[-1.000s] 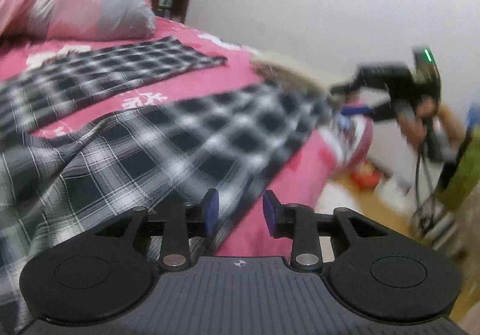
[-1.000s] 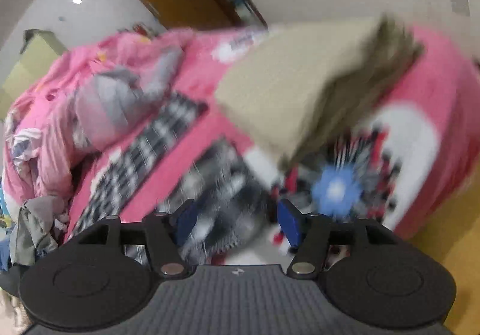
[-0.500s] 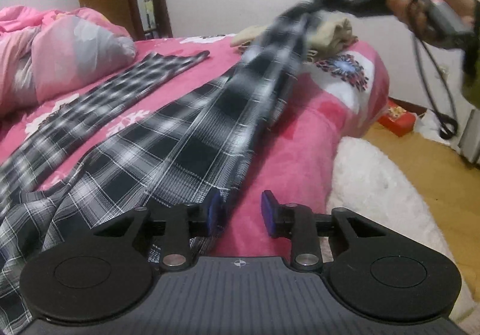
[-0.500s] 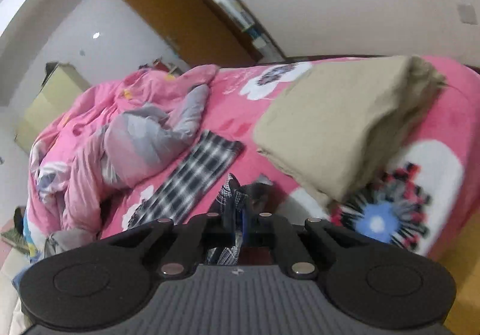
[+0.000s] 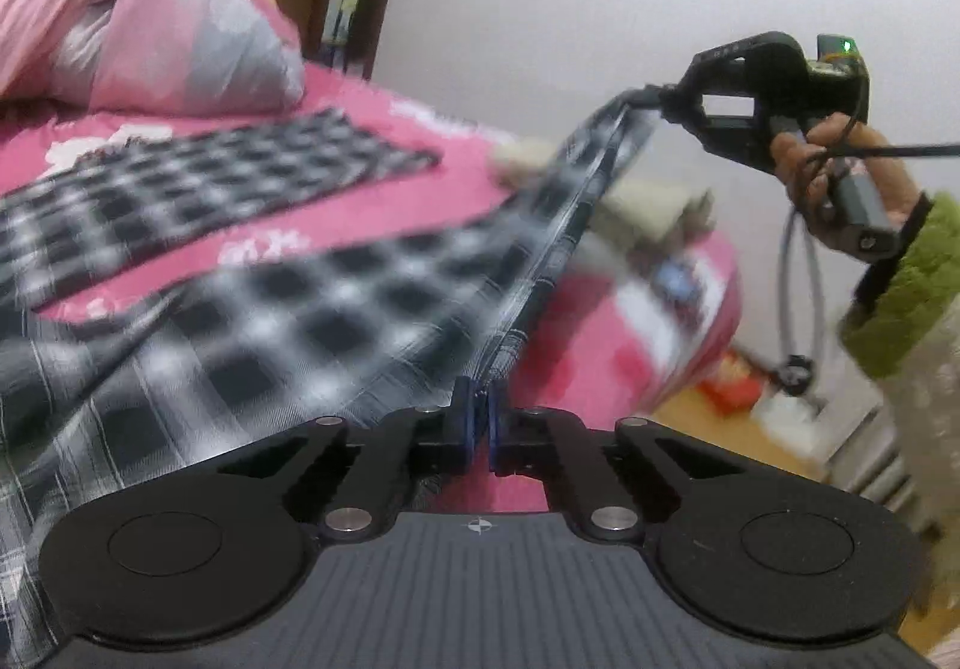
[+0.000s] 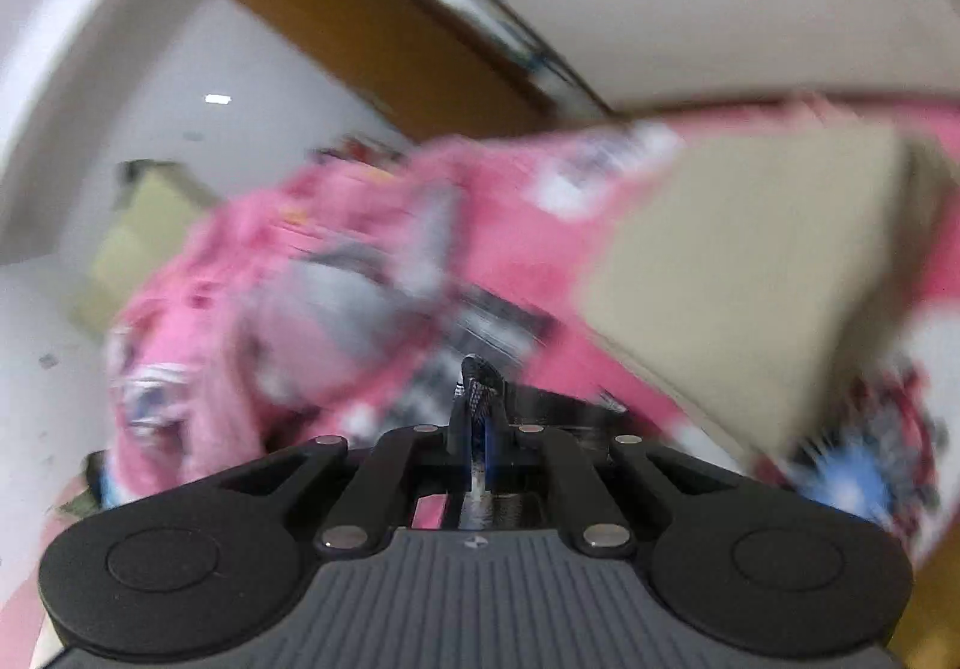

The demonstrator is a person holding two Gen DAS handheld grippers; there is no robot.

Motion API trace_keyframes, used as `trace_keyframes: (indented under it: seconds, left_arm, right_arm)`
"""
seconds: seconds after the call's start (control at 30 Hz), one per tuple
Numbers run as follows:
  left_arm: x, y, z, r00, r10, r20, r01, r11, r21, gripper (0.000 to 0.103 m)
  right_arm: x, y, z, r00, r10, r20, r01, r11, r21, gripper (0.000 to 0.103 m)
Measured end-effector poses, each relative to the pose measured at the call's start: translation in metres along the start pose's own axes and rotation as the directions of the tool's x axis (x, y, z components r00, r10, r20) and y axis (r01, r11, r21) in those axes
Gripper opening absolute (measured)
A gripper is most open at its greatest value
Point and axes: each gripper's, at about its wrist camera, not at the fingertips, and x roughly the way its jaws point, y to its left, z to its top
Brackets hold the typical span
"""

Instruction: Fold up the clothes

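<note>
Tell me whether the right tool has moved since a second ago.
Yes. In the left wrist view the right tool, shut on the plaid garment, sits against the white wall, farther above the bed than before.

White walls (image 5: pixel 540 9), a brown door (image 6: pixel 384 45), wooden floor (image 5: pixel 720 435), and a bed (image 5: pixel 336 189) under a pink sheet

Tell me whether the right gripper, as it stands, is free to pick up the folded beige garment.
Probably not: the right gripper is shut on the plaid garment, stretched between it and the left gripper. The beige garment lies uncovered, but the plaid must go first.
</note>
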Motion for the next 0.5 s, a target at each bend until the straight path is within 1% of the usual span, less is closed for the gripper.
trace_keyframes:
  seconds: [0.07, 0.1, 0.17, 0.2, 0.27, 0.3, 0.33, 0.37, 0.5]
  left_arm:
    - [0.0, -0.002, -0.001, 0.999, -0.037, 0.004, 0.037, 0.999, -0.01, 0.002]
    - [0.001, -0.002, -0.003, 0.999, -0.054, -0.001, 0.054, 0.998, -0.015, 0.002]
    - [0.007, -0.003, -0.009, 0.996, -0.082, -0.025, 0.081, 0.996, -0.021, 0.002]
    - [0.016, -0.003, -0.016, 0.994, -0.083, -0.063, 0.082, 0.996, -0.018, 0.002]
    - [0.033, -0.003, -0.03, 0.986, -0.085, -0.144, 0.083, 0.996, -0.015, 0.002]
    - [0.04, -0.003, -0.035, 0.98, -0.085, -0.178, 0.084, 0.996, -0.014, 0.002]
    - [0.044, -0.003, -0.039, 0.977, -0.085, -0.195, 0.085, 0.996, -0.01, 0.002]
    - [0.045, -0.005, -0.04, 0.976, -0.083, -0.199, 0.085, 0.996, -0.001, 0.002]
    - [0.04, -0.011, -0.033, 0.982, -0.09, -0.167, 0.097, 0.995, 0.029, 0.002]
  right_arm:
    - [-0.015, 0.006, 0.0, 0.999, -0.02, 0.037, 0.022, 0.998, -0.051, 0.004]
    - [-0.021, 0.001, -0.003, 0.998, -0.046, 0.047, 0.049, 0.997, -0.055, 0.004]
    - [-0.025, -0.037, -0.022, 0.989, -0.146, 0.014, 0.146, 0.989, 0.01, 0.004]
    - [-0.02, -0.058, -0.033, 0.979, -0.201, -0.017, 0.202, 0.978, 0.049, 0.004]
    - [-0.006, -0.106, -0.058, 0.945, -0.306, -0.115, 0.319, 0.939, 0.128, 0.004]
    - [0.0, -0.124, -0.07, 0.93, -0.332, -0.155, 0.356, 0.92, 0.165, 0.004]
    - [0.003, -0.134, -0.079, 0.928, -0.334, -0.167, 0.363, 0.912, 0.189, 0.004]
    - [0.002, -0.135, -0.082, 0.931, -0.33, -0.155, 0.356, 0.914, 0.194, 0.004]
    - [-0.006, -0.112, -0.074, 0.947, -0.312, -0.079, 0.32, 0.938, 0.131, 0.004]
